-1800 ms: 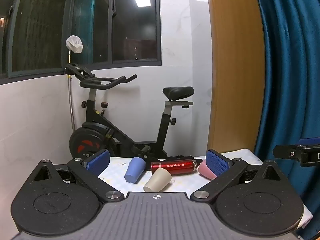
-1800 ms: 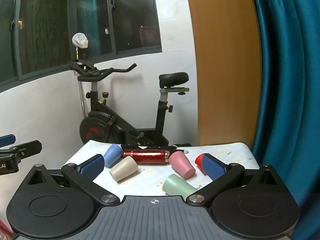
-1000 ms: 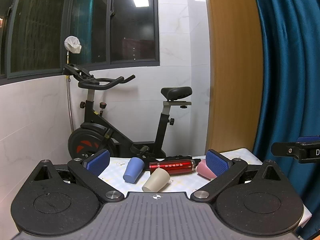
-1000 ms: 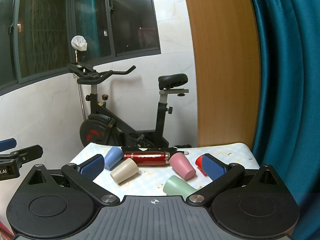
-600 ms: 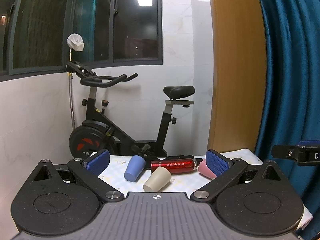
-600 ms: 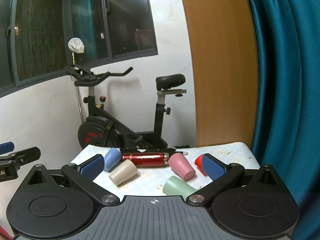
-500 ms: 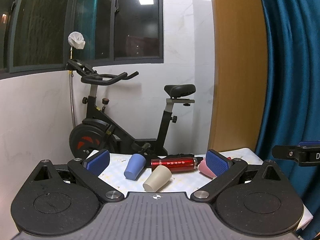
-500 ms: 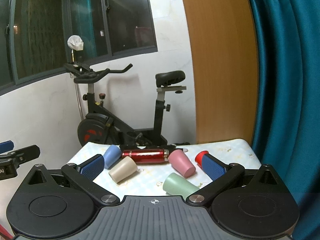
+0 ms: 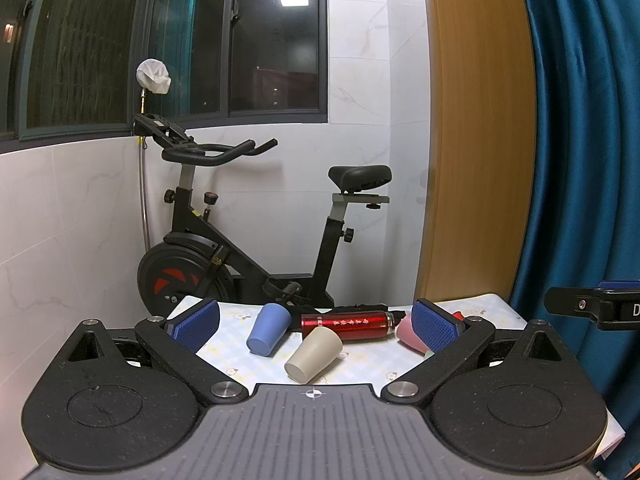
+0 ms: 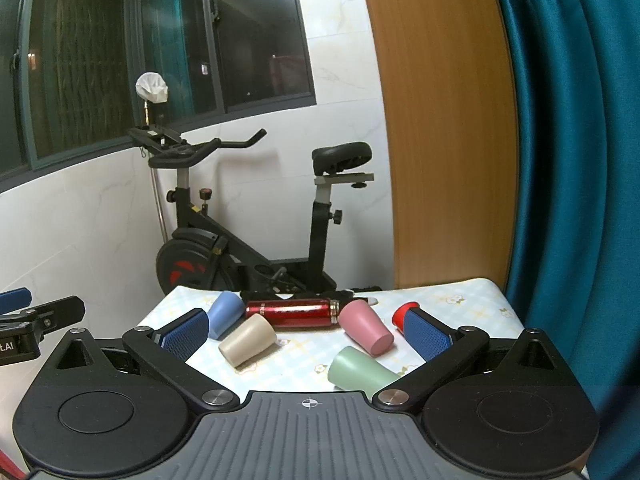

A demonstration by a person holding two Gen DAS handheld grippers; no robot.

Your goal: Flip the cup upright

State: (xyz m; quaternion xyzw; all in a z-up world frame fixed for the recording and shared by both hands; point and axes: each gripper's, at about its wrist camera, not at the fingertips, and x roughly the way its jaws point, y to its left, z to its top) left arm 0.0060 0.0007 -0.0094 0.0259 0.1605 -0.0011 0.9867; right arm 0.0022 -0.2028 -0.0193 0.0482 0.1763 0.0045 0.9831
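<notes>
Several cups lie on their sides on a small table with a pale checked cloth [image 10: 460, 304]: a blue cup [image 10: 224, 314], a beige cup [image 10: 247, 340], a pink cup [image 10: 366, 332], a green cup [image 10: 360, 370] and a red cup [image 10: 404, 312] partly behind my right finger. In the left wrist view I see the blue cup [image 9: 269, 329], the beige cup [image 9: 314, 354] and part of the pink cup [image 9: 406, 330]. My left gripper [image 9: 316, 326] and my right gripper [image 10: 306, 334] are both open and empty, held back from the cups.
A red metal bottle [image 10: 294, 313] lies on its side behind the cups. An exercise bike [image 10: 248, 240] stands behind the table against a tiled wall. A wooden panel [image 10: 444, 120] and a blue curtain [image 10: 572, 160] are on the right.
Both grippers stay open. The right view has dipped and shifted a little, so the cups show slightly more from above. No cup has moved.
</notes>
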